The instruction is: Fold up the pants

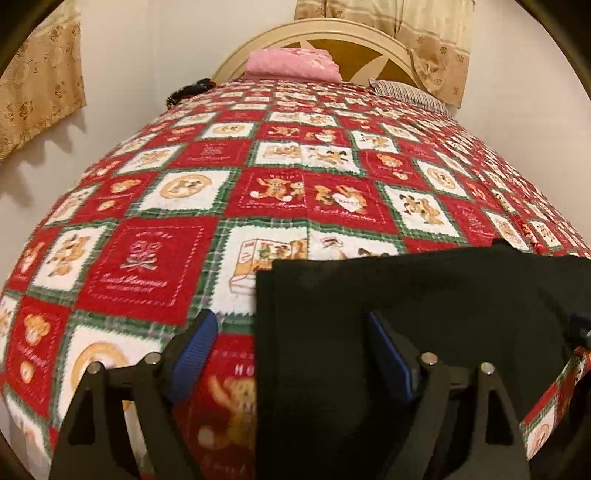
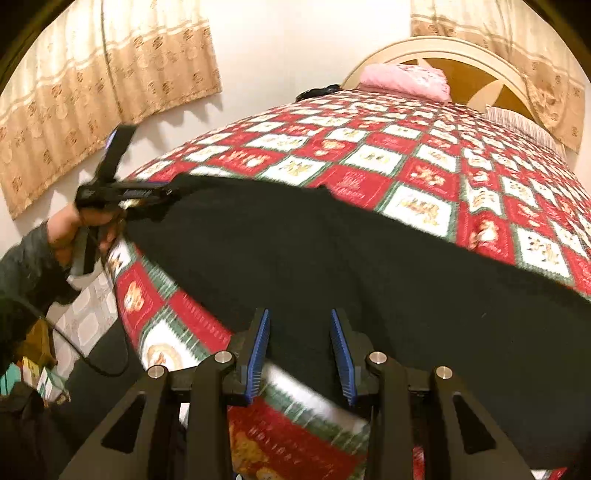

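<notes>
Black pants [image 2: 332, 266] spread flat across near edge of bed, on red, white and green teddy-bear quilt [image 1: 280, 155]. Left gripper [image 1: 291, 354] with fingers wide apart, straddling left edge of the cloth, one blue pad over quilt, the other over black fabric; nothing clamped. Right gripper [image 2: 301, 350] likewise parted, poised over the near hem, nothing between the pads.

Risks noted, as judgement:
- Closing now likely to pinch quilt along with pants, both lying in the same gap
- Single layer caught instead of both, giving a skewed fold
- Cloth near mattress edge; uneven pull liable to drag it off the side
- Black fabric on motion-blurred view, edge hard to locate

Surroundings: soft bed, cream arched headboard [image 1: 325, 33], pink folded item [image 1: 291, 64] and striped pillow [image 1: 410, 92] at far end, beige patterned curtains [image 2: 103, 88], pale wall, cable [image 2: 81, 350] trailing at floor level on left side
</notes>
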{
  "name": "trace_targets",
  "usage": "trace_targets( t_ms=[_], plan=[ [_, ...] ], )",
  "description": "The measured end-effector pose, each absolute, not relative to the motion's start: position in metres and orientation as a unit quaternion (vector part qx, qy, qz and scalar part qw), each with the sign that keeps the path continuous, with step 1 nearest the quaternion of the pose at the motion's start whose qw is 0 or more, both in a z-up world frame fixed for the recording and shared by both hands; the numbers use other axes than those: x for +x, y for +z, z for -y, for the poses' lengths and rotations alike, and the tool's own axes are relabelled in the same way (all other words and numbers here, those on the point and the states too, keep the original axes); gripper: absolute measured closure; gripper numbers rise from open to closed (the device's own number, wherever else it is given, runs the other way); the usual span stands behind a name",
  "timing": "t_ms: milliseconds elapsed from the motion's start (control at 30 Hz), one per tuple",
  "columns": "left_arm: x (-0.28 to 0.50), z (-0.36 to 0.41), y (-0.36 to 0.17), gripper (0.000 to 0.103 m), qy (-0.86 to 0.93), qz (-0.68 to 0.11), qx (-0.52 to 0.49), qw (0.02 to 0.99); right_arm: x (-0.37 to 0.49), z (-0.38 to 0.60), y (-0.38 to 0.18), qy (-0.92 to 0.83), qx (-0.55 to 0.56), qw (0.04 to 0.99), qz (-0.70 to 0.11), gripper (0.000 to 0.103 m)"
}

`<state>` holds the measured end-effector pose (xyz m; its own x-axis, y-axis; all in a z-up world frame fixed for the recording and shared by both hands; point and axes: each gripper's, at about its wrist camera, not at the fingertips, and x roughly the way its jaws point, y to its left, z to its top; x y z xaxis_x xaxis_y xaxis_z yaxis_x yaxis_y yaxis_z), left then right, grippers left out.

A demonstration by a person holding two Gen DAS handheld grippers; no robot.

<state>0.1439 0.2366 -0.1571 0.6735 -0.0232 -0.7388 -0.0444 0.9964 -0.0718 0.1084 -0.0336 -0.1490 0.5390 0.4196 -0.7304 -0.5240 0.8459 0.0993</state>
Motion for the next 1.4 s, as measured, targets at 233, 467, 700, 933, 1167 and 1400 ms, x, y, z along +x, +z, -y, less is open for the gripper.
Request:
trace_targets(
  t_ms=[233, 467, 700, 933, 1167, 1400],
  plan=[
    [0.115, -0.195, -0.134, 0.018, -0.016, -0.374, -0.039, 0.926, 0.135, 0.042, -0.157, 0.237, -0.010, 0.875, -0.422, 0.060],
    [0.126, -0.130, -0.138, 0.018, -0.069, -0.393, -0.008, 0.917, 0.125, 0.024, -0.171, 0.240, -0.072, 0.877, -0.411, 0.055],
    [0.128, -0.100, -0.157, 0.014, -0.070, -0.411, 0.026, 0.909, 0.126, 0.063, -0.165, 0.201, -0.019, 0.880, -0.430, 0.055],
    [0.128, -0.097, -0.154, 0.011, -0.062, -0.423, 0.029, 0.903, 0.125, 0.070, -0.173, 0.194, -0.034, 0.882, -0.429, 0.054],
    [0.122, -0.069, -0.139, 0.011, -0.091, -0.415, 0.035, 0.905, 0.115, 0.120, -0.149, 0.163, -0.001, 0.894, -0.418, 0.054],
    [0.128, -0.032, -0.132, 0.011, -0.133, -0.400, 0.030, 0.906, 0.098, 0.219, -0.123, 0.073, 0.030, 0.915, -0.396, 0.053]
  ],
)
